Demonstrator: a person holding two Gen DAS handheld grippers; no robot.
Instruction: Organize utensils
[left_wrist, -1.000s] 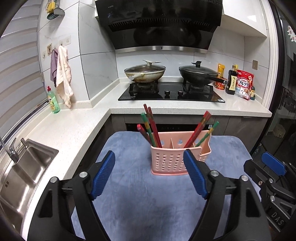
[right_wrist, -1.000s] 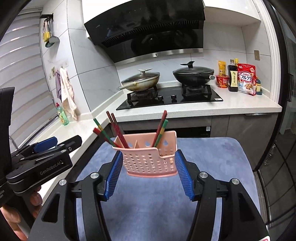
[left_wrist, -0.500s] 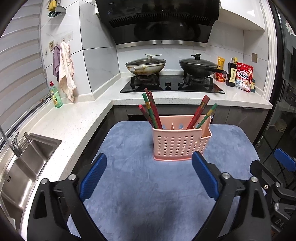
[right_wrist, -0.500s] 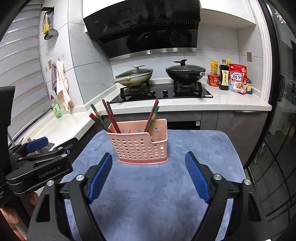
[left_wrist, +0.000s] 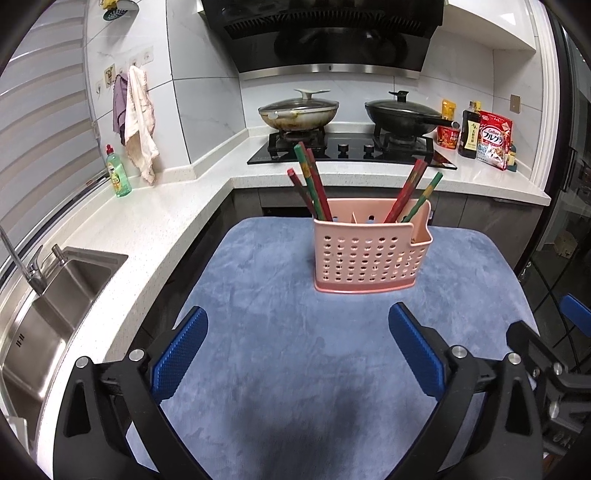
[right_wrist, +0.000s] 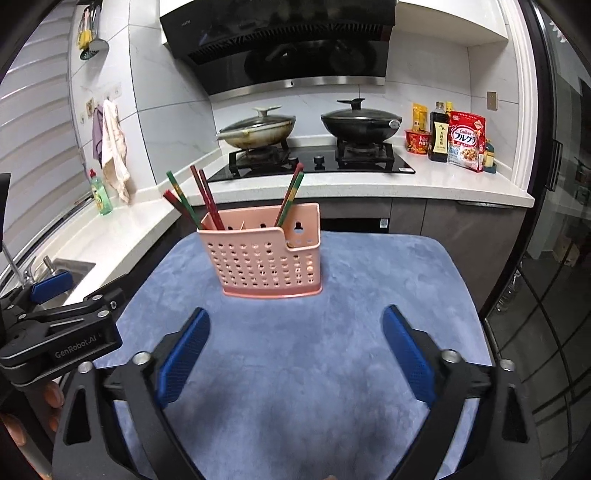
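Utensil holder: a pink perforated plastic caddy (left_wrist: 369, 254) stands upright on the blue mat (left_wrist: 295, 369), toward the mat's far side, with inner dividers showing at its top edge.
Chopsticks, left compartment: a bunch of red and green chopsticks (left_wrist: 310, 184) leans to the left out of the caddy's left end.
Chopsticks, right compartment: a red and a green chopstick (left_wrist: 413, 192) lean to the right – from the right wrist view they rise just in front of the caddy's taller back wall.
Left gripper: the left gripper (left_wrist: 298, 339) hangs over the near part of the mat, blue pads spread wide with nothing between them, well short of the caddy.
Right gripper: the right gripper (right_wrist: 295, 343) is likewise spread wide and empty, apart from the caddy – its side shows at the right edge of the left wrist view.
Mat: it covers a small table beside the white countertop (left_wrist: 122, 236).
Sink: a steel sink (left_wrist: 55, 280) with a tap is set in the counter at the left.
Stove: a black hob (left_wrist: 351, 151) carries a lidded pale pan (left_wrist: 298, 112) and a lidded black wok (left_wrist: 402, 112).
Counter far right: a dark sauce bottle (left_wrist: 469, 131) and a red cereal bag (left_wrist: 493, 140).
Wall left: a green dish-soap bottle (left_wrist: 117, 173) stands below a hanging cloth (left_wrist: 138, 122).
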